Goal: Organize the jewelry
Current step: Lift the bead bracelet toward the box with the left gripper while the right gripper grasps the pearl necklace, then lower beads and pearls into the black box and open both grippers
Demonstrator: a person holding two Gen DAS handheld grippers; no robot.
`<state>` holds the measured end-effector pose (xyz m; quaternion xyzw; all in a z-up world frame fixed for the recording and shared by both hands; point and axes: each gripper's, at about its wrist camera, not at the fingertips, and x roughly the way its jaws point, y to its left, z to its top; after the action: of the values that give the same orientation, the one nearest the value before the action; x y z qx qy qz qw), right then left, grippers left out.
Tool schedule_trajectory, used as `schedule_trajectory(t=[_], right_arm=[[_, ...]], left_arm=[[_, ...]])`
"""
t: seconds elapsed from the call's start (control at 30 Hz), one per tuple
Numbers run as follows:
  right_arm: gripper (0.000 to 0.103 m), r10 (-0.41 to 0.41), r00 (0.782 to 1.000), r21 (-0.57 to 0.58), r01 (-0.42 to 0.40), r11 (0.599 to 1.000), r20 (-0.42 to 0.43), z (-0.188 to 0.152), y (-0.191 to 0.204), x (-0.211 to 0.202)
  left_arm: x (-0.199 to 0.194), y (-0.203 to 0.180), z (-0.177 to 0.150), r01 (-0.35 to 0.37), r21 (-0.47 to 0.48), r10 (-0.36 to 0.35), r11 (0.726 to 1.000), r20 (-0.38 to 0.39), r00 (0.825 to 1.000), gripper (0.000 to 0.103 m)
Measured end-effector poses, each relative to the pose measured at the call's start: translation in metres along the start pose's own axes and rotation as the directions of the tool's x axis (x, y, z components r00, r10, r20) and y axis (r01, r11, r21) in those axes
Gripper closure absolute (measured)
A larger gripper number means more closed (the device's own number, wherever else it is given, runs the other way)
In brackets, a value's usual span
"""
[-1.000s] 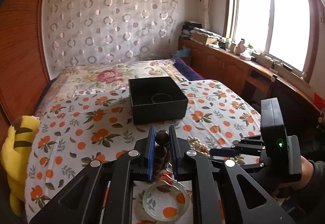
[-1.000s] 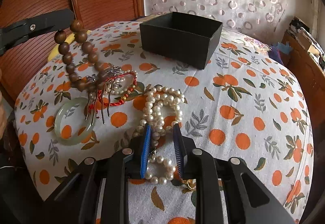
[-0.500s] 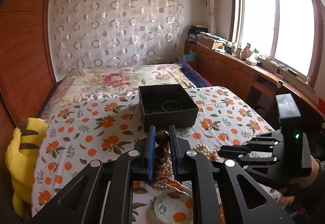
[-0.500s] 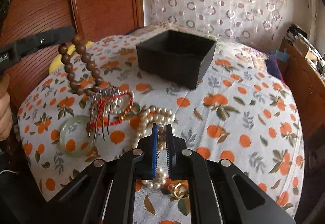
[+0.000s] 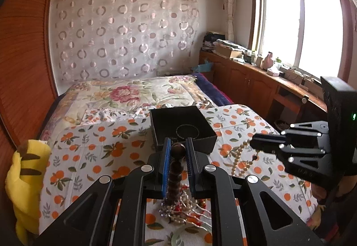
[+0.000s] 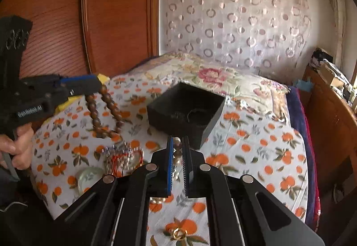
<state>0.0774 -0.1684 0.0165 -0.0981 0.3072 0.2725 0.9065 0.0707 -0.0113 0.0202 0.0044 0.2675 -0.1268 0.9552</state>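
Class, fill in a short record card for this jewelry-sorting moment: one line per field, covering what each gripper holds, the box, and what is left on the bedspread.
left gripper: jaws shut on wooden bead bracelet, lifted clear of the bedspread
right gripper: jaws shut on pearl necklace, strand hanging
box: black, open, at least one thin ring-shaped piece inside
on bedspread: jade bangle, red cord tangle, gold ring
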Motion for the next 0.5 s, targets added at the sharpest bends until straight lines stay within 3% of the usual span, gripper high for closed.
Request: schedule_trajectory(t=[0.5], right_arm=[[0.095, -0.028, 0.991, -0.036, 0.033, 0.999, 0.133, 0.076, -0.008, -0.019]], left_arm=[[0.023, 0.012, 0.036, -0.005, 0.031, 0.006, 1.0, -0.008, 1.0, 0.091]])
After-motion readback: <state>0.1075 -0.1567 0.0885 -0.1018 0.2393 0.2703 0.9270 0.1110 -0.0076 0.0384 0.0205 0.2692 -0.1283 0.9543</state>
